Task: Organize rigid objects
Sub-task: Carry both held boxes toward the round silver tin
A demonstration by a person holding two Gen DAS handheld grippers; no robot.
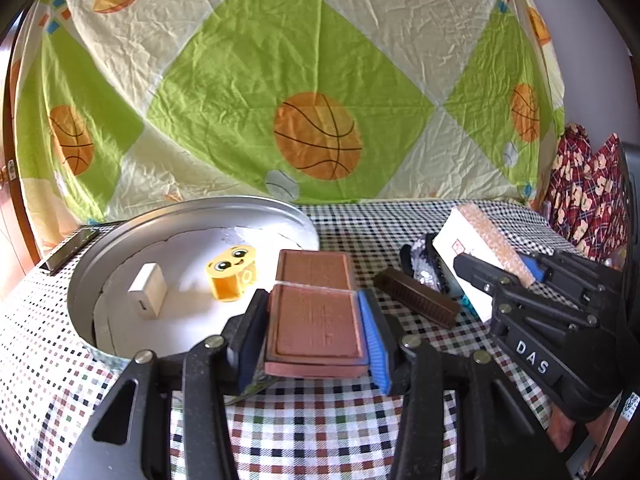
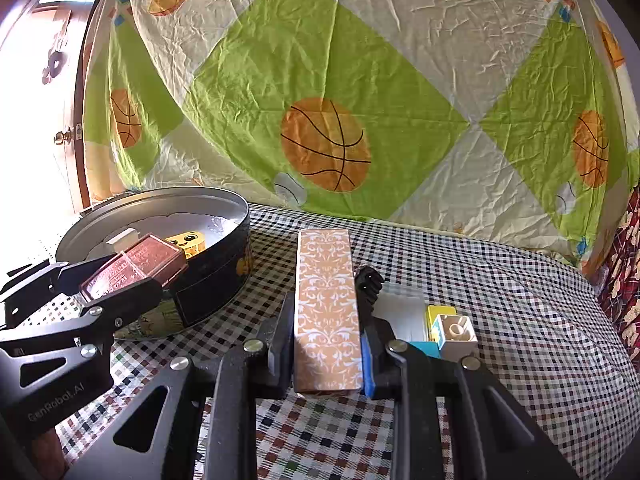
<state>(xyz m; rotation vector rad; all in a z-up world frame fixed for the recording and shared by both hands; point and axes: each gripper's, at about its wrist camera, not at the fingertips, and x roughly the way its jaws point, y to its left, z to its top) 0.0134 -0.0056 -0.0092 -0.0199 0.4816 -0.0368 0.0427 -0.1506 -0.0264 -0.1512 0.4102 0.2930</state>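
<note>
My left gripper (image 1: 316,312) is shut on a flat reddish-brown case (image 1: 316,320) and holds it above the near rim of a round metal tin (image 1: 120,236); it also shows in the right wrist view (image 2: 136,266). In the tin lie a white block (image 1: 147,290) and a yellow smiling toy (image 1: 234,276). My right gripper (image 2: 326,336) is shut on a long orange box with a white floral pattern (image 2: 326,300), held above the checkered cloth right of the tin (image 2: 224,256).
A dark brown bar (image 1: 416,302) and a black sequinned item (image 1: 420,260) lie on the cloth between the grippers. A white block (image 2: 456,332), a yellow block (image 2: 440,314) and a clear piece (image 2: 402,316) sit right of the orange box. A basketball-print sheet hangs behind.
</note>
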